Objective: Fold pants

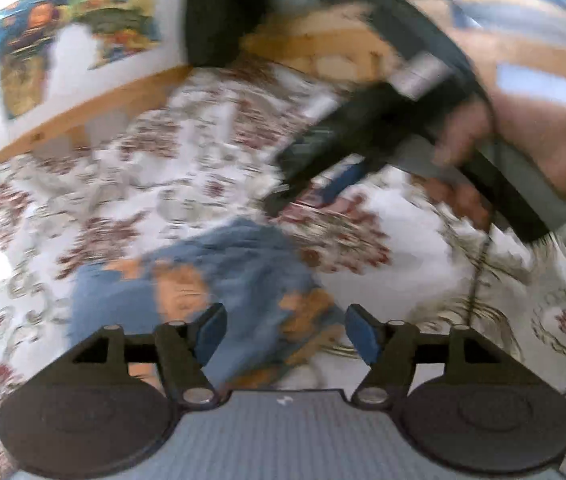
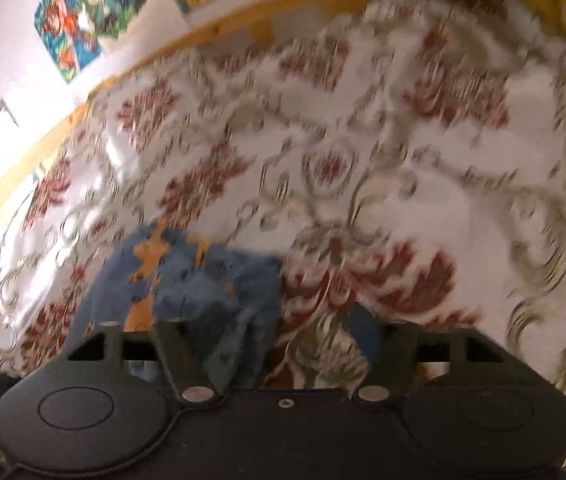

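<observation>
Looking at small blue pants with orange patches [image 1: 219, 280], bunched up and lying on the floral bedspread in white, red and grey-green [image 1: 163, 168]. Probably handling light, soft and floppy, sagging wherever not supported, so pinching at a hem or the waistband edge rather than mid-fabric seems the way to go. Not showing clearly which end is the waistband, everything being motion-blurred.

Starting on the left: left hand-held gripper [image 1: 285, 338] hanging wide open just above the pants, blue pads apart, gripping nothing. Moving right in the same view: catching the right hand-held gripper [image 1: 283, 196] from outside, plus the person's hand [image 1: 523, 136] around its handle, none of which the other camera gives.

Switching to the right wrist view: seeing the right hand-held gripper's jaws spread, with a fold of the pants sitting by the left finger [image 2: 187, 344], not clamped as far as visible. Also getting the colourful cartoon posters [image 2: 91, 12] sharper here.
</observation>
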A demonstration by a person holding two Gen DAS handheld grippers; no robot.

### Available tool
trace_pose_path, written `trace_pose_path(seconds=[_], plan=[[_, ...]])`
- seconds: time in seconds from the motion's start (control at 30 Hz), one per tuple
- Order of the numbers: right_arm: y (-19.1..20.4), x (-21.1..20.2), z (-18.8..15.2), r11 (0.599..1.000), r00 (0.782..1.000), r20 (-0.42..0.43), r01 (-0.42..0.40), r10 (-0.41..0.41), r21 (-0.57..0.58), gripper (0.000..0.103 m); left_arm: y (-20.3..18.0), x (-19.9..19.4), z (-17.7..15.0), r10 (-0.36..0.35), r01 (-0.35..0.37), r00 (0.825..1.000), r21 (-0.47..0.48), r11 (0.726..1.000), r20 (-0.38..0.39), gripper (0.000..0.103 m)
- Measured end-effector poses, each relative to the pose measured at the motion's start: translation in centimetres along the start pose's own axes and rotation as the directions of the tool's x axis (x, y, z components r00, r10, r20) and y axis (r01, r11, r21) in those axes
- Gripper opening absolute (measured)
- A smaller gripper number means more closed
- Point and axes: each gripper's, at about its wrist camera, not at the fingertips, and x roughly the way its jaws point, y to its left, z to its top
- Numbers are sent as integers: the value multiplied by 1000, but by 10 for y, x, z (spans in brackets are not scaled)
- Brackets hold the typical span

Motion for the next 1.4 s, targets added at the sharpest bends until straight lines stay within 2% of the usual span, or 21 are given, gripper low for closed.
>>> trace_pose_path(seconds=[0.07,0.1,0.13,0.17,0.2,0.23,0.3,0.37,0.47,0.53,0.63,0.7,0.8,0.83,0.93,1.0,1.1,1.2,1.27,1.33,1.4], plan=[[10,-5,-4,999,996,75,43,-42,-16,97,25,-7,3,88,-86,996,-93,992,16,83],[15,-5,-5,997,993,102,69,-66,-25,100,38,-9,4,144,-139,989,-146,979,19,92],[23,-5,-9,992,985,133,116,-109,-47,100,50,-8,4,209,-202,978,-199,959,14,98],[36,-3,-15,979,970,174,186,-169,-83,100,65,-3,3,299,-294,954,-255,921,-20,98],[47,0,-22,962,953,207,248,-221,-114,100,76,3,3,356,-359,932,-290,887,-65,98],[54,2,-28,948,942,222,286,-251,-142,100,89,10,0,393,-412,911,-325,851,-126,98],[75,12,-43,912,922,232,356,-309,-204,100,107,23,-10,414,-466,884,-369,804,-215,98],[94,24,-61,867,911,233,399,-340,-299,100,113,30,-24,412,-483,874,-374,792,-256,98],[110,38,-85,736,874,286,486,-394,-471,102,111,37,-46,423,-492,868,-341,801,-259,102],[108,39,-89,695,875,306,483,-375,-532,102,113,34,-58,410,-465,885,-364,807,-221,103],[99,29,-85,715,896,282,444,-343,-540,102,123,27,-64,371,-425,905,-403,810,-207,103],[95,19,-82,730,897,275,442,-346,-521,102,125,22,-66,361,-413,911,-399,819,-201,103],[99,-2,-81,720,869,331,492,-369,-490,102,123,8,-66,357,-404,914,-394,826,-191,102],[101,-7,-83,726,869,340,490,-360,-482,102,121,6,-66,358,-403,915,-386,830,-186,102],[105,-3,-87,741,898,255,439,-358,-508,102,112,6,-72,372,-419,907,-322,849,-199,102],[105,10,-95,713,892,173,439,-417,-547,102,109,3,-76,365,-414,909,-321,852,-202,102],[100,1,-90,731,889,157,444,-429,-518,102,110,-3,-75,350,-407,910,-319,856,-220,102],[98,-15,-82,757,887,224,461,-403,-464,102,113,-16,-59,338,-388,917,-283,877,-210,103],[100,-21,-74,779,896,286,438,-338,-449,102,114,-23,-43,347,-366,930,-241,899,-118,103],[108,-12,-64,751,888,342,446,-307,-486,102,115,-14,-20,347,-349,937,-164,923,-39,103],[112,3,-57,707,866,405,481,-292,-518,102,116,9,-1,365,-366,930,-97,925,-31,103]])
